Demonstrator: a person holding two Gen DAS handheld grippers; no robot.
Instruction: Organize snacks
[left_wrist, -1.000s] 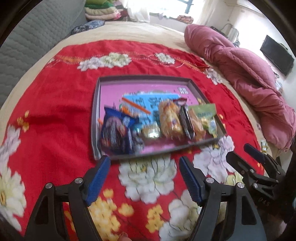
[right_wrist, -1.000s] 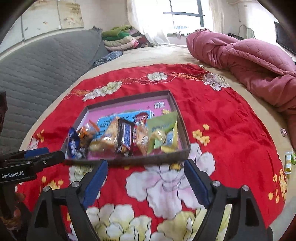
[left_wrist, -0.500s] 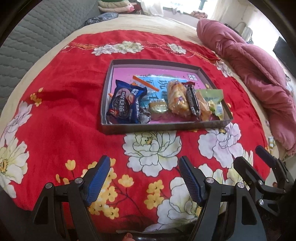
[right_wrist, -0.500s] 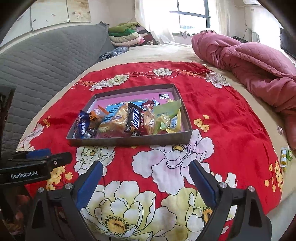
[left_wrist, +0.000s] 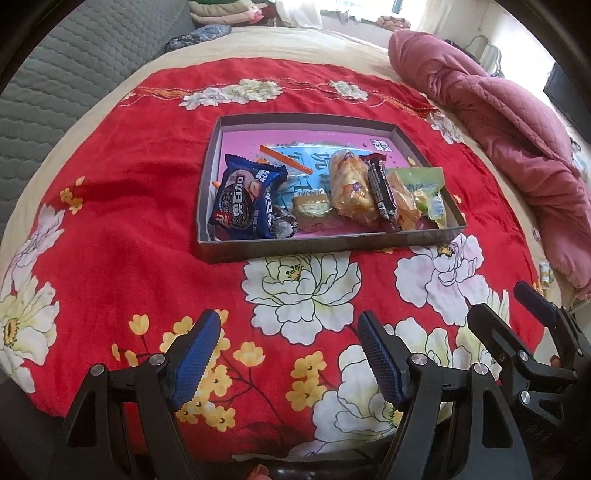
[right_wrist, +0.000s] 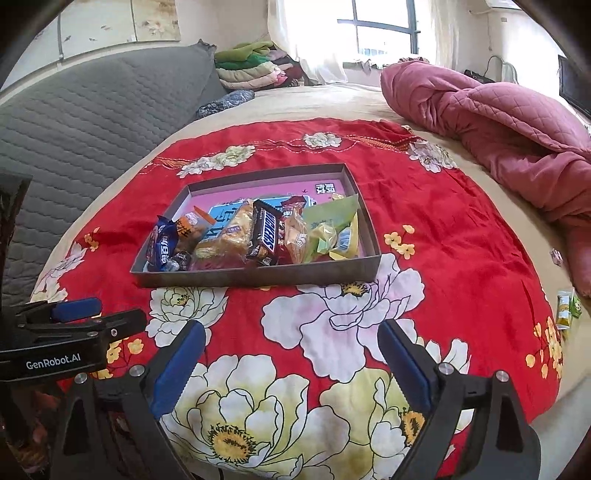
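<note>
In the left wrist view, the left gripper (left_wrist: 288, 354) hangs over the near edge of the bed (left_wrist: 295, 40), its blue-padded fingers (left_wrist: 195, 360) spread wide with only the red flowered blanket (left_wrist: 122, 192) between them and nothing held. Farther in, toward the middle of the bed, lies a shallow grey tray (left_wrist: 321, 249) with a pink floor; the snacks are all inside it, bunched along its near wall: a blue cookie packet (left_wrist: 245, 201) at the left end, a small gold-wrapped piece (left_wrist: 311, 206) beside it, a yellow bread-like packet (left_wrist: 351, 188), a dark chocolate bar (left_wrist: 380, 192) leaning on that, and a green packet (left_wrist: 423, 184) at the right end. The right gripper (left_wrist: 517, 306) shows at the lower right, apart from the tray. A crumpled pink quilt (left_wrist: 498, 110) lies along the bed's right edge. In the right wrist view, the right gripper (right_wrist: 291, 360) also hovers at the near edge of the bed, empty; its jaws have just been opening and now stand very wide over the blanket's large flowers. The tray sits beyond it, its near wall (right_wrist: 258, 275) facing the camera, and the chocolate bar rests upright-tilted among the other packets. The left gripper appears at the left side, clear of the tray. Two small packets (right_wrist: 567, 310) lie off the blanket near the bed's right edge.
</note>
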